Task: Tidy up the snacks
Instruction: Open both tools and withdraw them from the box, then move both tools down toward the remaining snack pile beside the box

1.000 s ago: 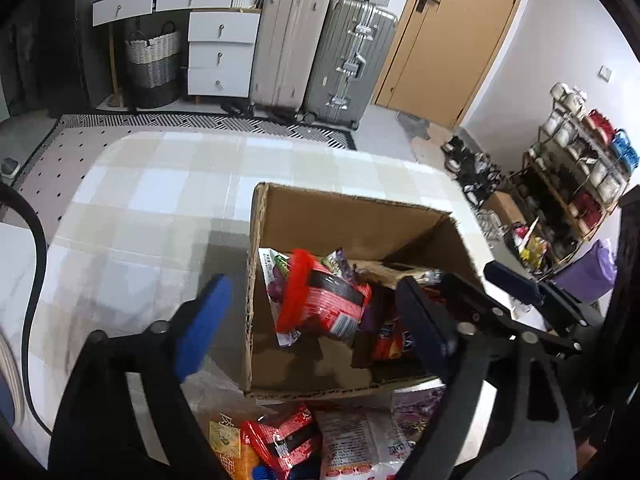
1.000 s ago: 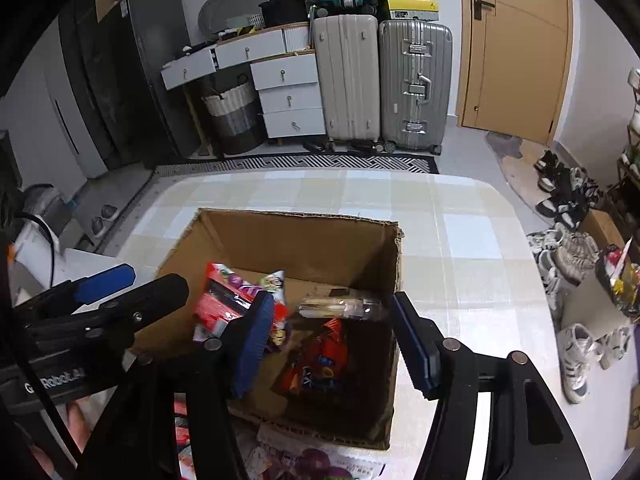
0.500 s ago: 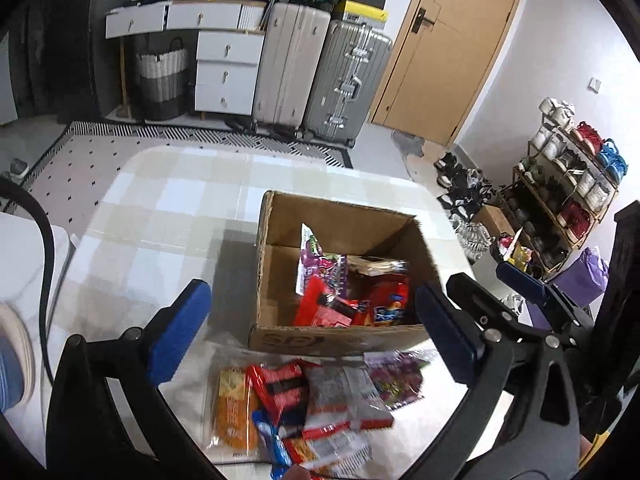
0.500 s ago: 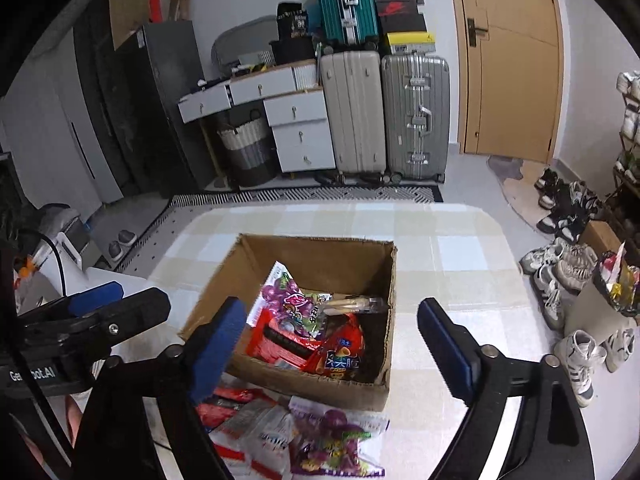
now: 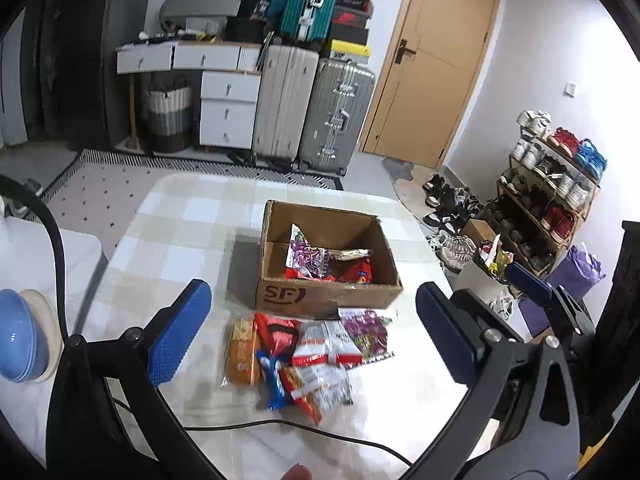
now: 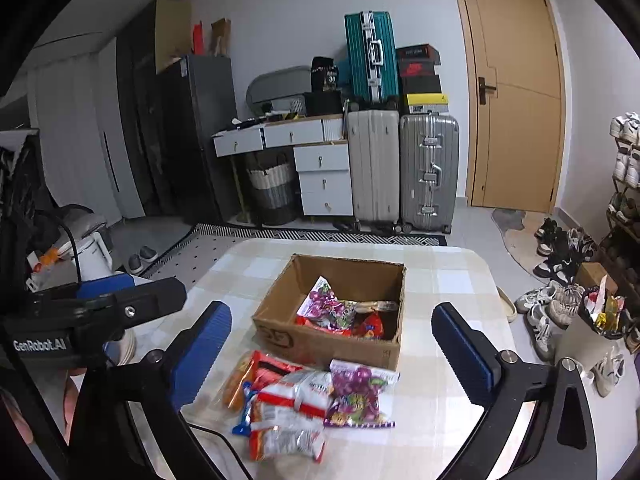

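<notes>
On the checked table, the cardboard box lies crosswise; left tool wide open, right tool opening, both empty.

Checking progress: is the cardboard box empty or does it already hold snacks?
Partly filled. The open-topped cardboard box holds a purple grape packet and red packets; more snacks lie on the table before it.

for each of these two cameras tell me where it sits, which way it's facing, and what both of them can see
Left wrist: on the left gripper, above the table's near edge, facing the cardboard box and door; both its fingers and the right gripper's arm show.
Right wrist: on the right gripper, jaws opening and empty, same heading; the left gripper's arm shows at left.
Shared: the box, the snack packets before it, the suitcases.
</notes>
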Demonstrator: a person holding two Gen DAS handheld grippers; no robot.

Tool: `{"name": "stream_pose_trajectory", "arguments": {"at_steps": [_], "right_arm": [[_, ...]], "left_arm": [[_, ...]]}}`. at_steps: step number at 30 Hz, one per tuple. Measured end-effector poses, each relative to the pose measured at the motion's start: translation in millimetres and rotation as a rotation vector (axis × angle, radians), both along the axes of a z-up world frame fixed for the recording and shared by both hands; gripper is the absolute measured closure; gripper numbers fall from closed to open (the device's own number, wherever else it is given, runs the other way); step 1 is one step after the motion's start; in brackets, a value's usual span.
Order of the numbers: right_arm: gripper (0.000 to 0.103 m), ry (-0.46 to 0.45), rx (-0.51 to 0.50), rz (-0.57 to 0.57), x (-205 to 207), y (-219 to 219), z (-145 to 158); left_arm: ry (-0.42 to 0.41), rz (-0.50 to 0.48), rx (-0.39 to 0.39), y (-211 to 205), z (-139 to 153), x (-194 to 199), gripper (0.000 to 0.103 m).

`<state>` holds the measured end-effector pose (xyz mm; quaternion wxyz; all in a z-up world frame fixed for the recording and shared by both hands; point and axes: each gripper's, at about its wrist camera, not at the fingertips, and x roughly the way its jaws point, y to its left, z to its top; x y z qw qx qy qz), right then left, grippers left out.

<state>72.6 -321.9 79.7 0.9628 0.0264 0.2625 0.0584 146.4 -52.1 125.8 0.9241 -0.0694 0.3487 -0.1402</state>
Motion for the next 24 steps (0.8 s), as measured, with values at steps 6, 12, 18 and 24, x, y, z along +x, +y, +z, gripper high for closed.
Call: {"name": "stream_pose_trajectory", "arguments": {"at_steps": [6,12,18,24], "right_arm": [[0.001,-0.026,0.010,0.003,-52,1,-1],[0.001,-0.062,0.052,0.012,-97,0,-21],[0.001,-0.072,0.106,0.050,-113,-1,-58],[0.001,0.019,0.109,-0.019,-96,-14,-115]], "left_arm": [[-0.049,0.009,0.000,15,8,-61,0.001],[-0.050,0.043,-0.014,34,-17,-102,0.001],[-0.011,0.082,-0.030,52,-71,-112,0.001],[0.027,0.083,-0.049,50,-124,-88,0.001]]}}
